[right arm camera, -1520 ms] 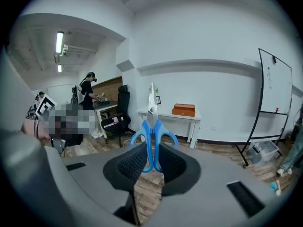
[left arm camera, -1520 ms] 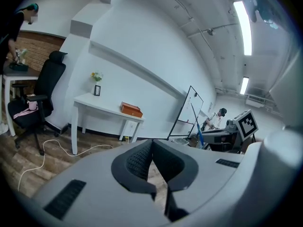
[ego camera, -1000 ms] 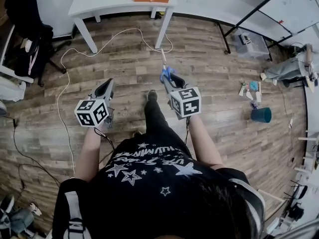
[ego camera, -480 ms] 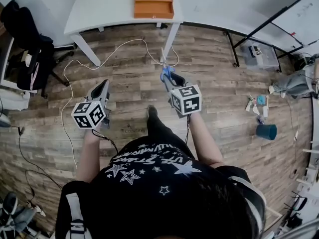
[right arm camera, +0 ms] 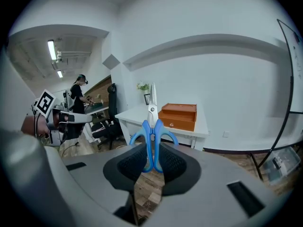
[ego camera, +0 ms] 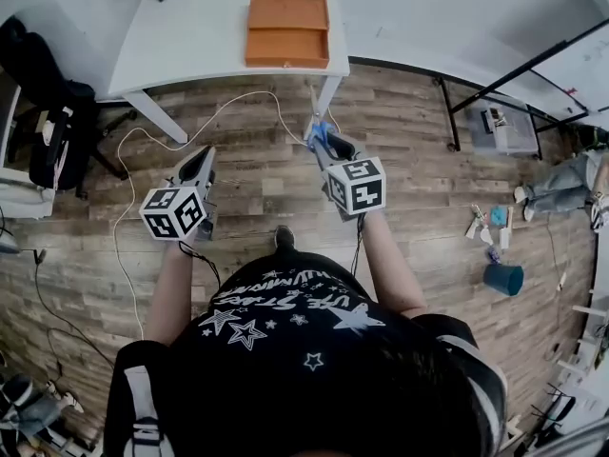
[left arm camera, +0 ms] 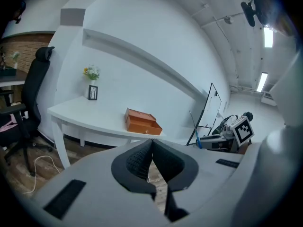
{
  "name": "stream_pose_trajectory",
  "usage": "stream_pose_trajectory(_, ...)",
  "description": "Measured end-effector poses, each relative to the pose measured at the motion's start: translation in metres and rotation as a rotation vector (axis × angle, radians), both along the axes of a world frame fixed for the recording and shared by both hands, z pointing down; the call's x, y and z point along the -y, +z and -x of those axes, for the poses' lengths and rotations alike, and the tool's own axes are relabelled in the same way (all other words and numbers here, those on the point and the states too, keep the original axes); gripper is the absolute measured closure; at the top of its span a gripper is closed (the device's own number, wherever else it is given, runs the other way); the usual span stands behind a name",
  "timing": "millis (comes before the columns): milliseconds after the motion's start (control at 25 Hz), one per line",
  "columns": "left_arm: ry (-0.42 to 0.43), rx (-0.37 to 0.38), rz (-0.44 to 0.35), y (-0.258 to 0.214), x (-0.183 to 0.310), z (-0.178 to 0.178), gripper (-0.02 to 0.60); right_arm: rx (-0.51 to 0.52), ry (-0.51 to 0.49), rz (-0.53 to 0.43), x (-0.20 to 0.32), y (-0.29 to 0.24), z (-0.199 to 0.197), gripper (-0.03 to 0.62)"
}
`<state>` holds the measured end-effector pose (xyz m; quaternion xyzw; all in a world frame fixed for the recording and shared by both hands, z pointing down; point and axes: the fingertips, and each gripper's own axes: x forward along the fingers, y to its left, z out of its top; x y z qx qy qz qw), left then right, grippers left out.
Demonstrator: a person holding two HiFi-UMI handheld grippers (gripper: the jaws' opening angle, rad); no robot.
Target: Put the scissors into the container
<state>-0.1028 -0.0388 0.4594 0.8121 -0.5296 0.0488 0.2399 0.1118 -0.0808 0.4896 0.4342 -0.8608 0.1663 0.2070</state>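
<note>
Right gripper point(right arm camera: 152, 159) is clamped on the blue handles of the scissors point(right arm camera: 152, 126), whose blades point far, toward the white table point(ego camera: 200, 36). Left gripper point(left arm camera: 151, 157) has its jaws pressed together with nothing between them. Both are held above the wooden floor point(ego camera: 428, 160). On the table's right end sits the orange container point(ego camera: 286, 33), apart from the scissors.

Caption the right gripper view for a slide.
Right gripper grips blue-handled metal scissors, facing an orange box on white table.
</note>
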Motion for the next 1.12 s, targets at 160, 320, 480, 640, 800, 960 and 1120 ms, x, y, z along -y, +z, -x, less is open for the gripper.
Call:
stream_pose_trajectory(160,-0.008,-0.007,-0.014,-0.005,0.044,-0.016,0.563,0.007,-0.008,0.005,0.043,0.001,-0.013,0.494)
stream_pose_trajectory(320,-0.035,-0.008,-0.012,-0.004,0.064,-0.019,0.563,0.007,-0.026,0.007,0.067,0.004,-0.020,0.494)
stream_pose_trajectory(480,-0.055,-0.008,-0.026,-0.010,0.077,-0.008,0.561,0.006,-0.034,0.012,0.080,0.005,-0.017,0.494)
stream_pose_trajectory(640,-0.055,-0.015,-0.031,-0.012,0.095,-0.004,0.561,-0.004,-0.038,0.019,0.096,0.005,-0.013,0.494)
stream_pose_trajectory(800,-0.052,-0.029,-0.014,0.000,0.126,-0.004,0.561,-0.021,-0.035,0.016,0.120,0.009,-0.013,0.494)
stream_pose_trajectory(960,-0.020,-0.028,-0.018,0.005,0.172,-0.005,0.563,-0.037,-0.014,0.018,0.157,0.015,-0.015,0.494)
stream_pose_trajectory(1120,-0.002,-0.026,-0.021,0.004,0.224,0.002,0.563,-0.072,-0.018,0.023,0.199,0.019,-0.008,0.494)
